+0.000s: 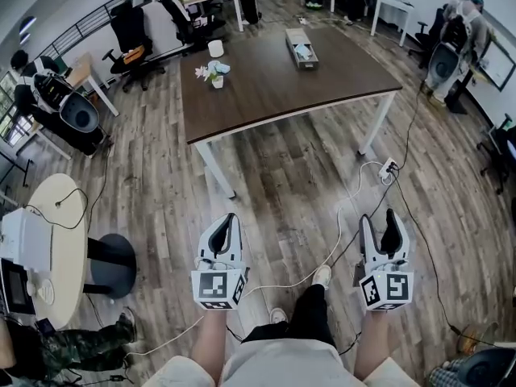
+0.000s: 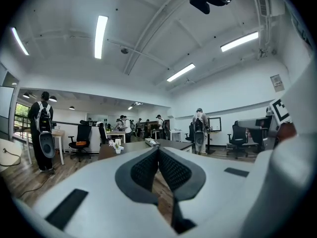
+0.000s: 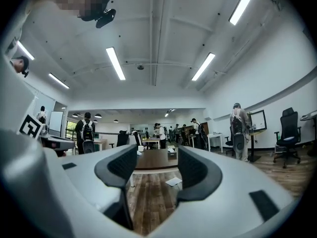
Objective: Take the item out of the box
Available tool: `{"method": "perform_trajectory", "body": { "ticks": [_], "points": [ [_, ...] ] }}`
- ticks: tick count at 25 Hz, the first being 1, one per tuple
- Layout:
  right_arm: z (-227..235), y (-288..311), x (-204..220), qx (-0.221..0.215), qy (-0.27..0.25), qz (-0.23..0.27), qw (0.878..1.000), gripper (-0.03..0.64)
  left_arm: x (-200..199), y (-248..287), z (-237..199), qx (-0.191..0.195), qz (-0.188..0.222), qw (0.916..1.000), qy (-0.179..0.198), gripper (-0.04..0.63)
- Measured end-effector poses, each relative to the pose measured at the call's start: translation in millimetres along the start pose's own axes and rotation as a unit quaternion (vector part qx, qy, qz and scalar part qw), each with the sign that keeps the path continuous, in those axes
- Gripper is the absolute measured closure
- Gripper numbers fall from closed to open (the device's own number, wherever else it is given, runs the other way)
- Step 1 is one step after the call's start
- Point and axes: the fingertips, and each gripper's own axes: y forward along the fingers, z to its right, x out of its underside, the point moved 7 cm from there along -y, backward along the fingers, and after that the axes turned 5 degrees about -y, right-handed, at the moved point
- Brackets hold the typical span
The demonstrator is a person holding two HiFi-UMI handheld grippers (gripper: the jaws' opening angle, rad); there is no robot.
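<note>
The box (image 1: 301, 48), an open, narrow carton with something pale inside, lies on the far right part of the dark brown table (image 1: 274, 95). Both grippers hang low over the wooden floor, well short of the table and pointing toward it. My left gripper (image 1: 230, 218) is shut, its black pads meeting at the tips (image 2: 158, 150) with nothing between them. My right gripper (image 1: 380, 218) stands open and empty (image 3: 157, 163). The right gripper view shows the table (image 3: 153, 161) and the box (image 3: 172, 152) through the gap between the jaws.
A small flower pot (image 1: 214, 73) and a white cup (image 1: 215, 48) stand on the table's left part. A white cable (image 1: 339, 244) and a power strip (image 1: 389, 168) lie on the floor. A round white table (image 1: 60, 240) stands at the left. Office chairs (image 1: 133, 35) and people stand further back.
</note>
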Motion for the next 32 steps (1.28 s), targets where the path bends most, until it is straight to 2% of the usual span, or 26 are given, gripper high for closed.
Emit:
{"method": "perform_trajectory", "body": {
  "ticks": [4,11,18,24,32],
  "points": [
    [19,22,26,-0.001,0.006,-0.025,1.0,0.367,24,35,11,0.007,-0.033,0.9994,-0.001,0.594],
    [83,83,58,0.002,0.022,-0.055,0.998,0.367,45,132,42,0.015,-0.067,0.9976,-0.015,0.594],
    [159,145,62,0.009,0.029,-0.06,0.998,0.367,42,237,89,0.032,-0.094,0.9946,-0.027,0.594],
    [229,170,63,0.036,0.041,-0.058,0.997,0.368,31,307,133,0.055,-0.106,0.9928,-0.017,0.594],
    [304,182,51,0.066,0.051,-0.035,0.996,0.373,4,369,187,0.08,-0.091,0.9926,0.0,0.594]
  ]
}}
